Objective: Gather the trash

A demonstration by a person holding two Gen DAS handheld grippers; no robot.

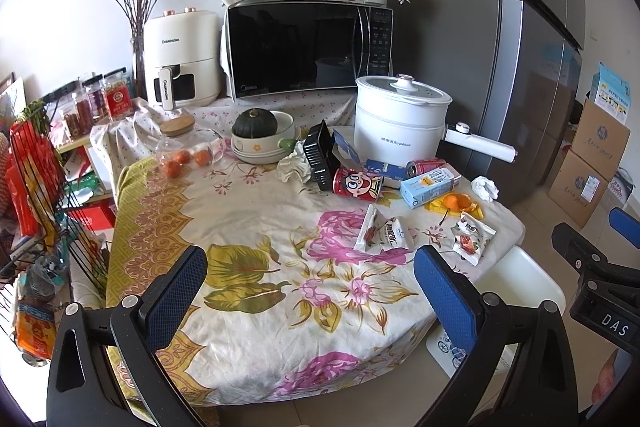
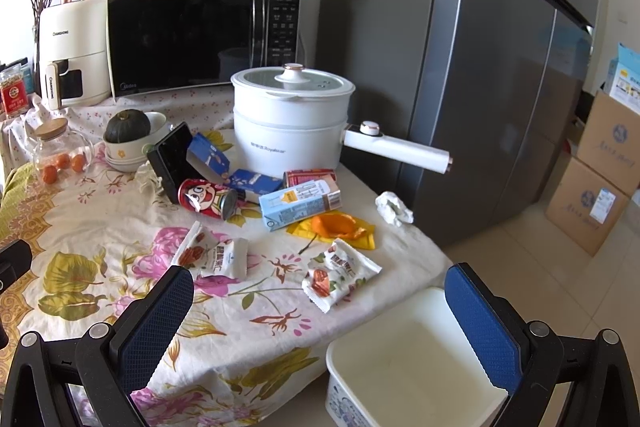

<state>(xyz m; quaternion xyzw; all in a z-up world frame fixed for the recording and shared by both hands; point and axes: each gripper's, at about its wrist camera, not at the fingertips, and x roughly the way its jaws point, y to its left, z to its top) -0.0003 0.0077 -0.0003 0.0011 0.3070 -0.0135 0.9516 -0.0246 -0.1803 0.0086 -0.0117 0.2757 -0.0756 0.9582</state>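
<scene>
Grippers, left gripper [image 1: 310,279] and right gripper [image 2: 320,301], are hovering with jaws spread, empty; snack wrapper [image 2: 340,275] (light, crinkly, probably slippery) is inviting an edge pinch.

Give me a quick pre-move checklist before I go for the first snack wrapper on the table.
1. Left gripper open and holding nothing: ok.
2. Right gripper open and holding nothing: ok.
3. White bin in place beside the table corner, opening up: ok; looks to hold nothing yet.
4. Nearest snack wrapper lies flat on the floral tablecloth, apart from the other wrapper: ok.
5. Approach path to it free of obstacles: ok.
6. Red drink can on its side and the blue carton; whether liquid remains inside: cannot tell.
</scene>
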